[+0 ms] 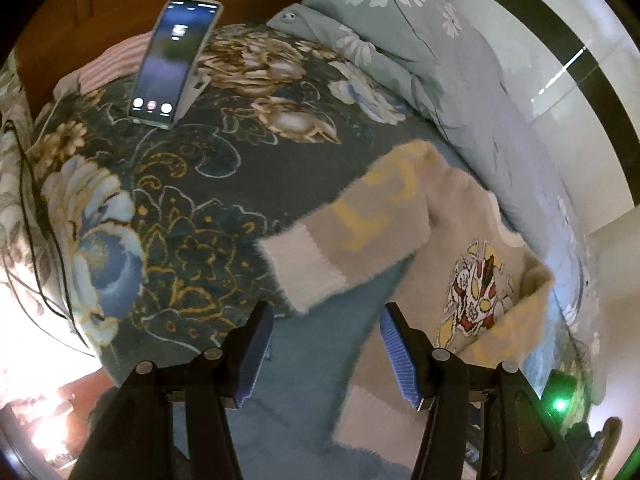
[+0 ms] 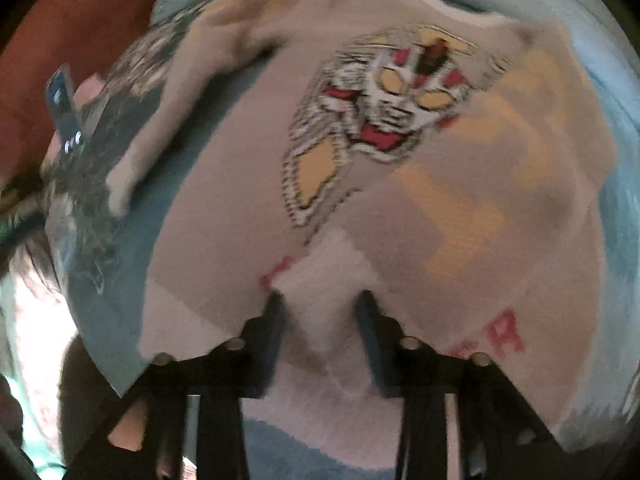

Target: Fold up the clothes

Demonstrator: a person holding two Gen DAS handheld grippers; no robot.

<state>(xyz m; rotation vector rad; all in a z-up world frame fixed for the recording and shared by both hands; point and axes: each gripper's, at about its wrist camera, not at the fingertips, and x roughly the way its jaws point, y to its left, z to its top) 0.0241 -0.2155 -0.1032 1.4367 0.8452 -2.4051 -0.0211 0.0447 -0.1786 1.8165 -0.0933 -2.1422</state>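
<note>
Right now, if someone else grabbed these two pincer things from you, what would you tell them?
Left gripper: open, empty, hovering over the blanket near the sweater's left sleeve.
Right gripper: fingers apart around the white cuff; the view is blurred, so I cannot tell if it grips.
Sweater: face up on the bed, left sleeve still spread out.
Left: fold sleeves, then body. Phone stands behind; avoid it.

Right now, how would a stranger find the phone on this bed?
Start at the dark floral blanket covering the bed. Near its far edge, by the wooden headboard, the phone leans tilted on a stand. It alone has a lit screen; the beige sweater lies nearer.
</note>
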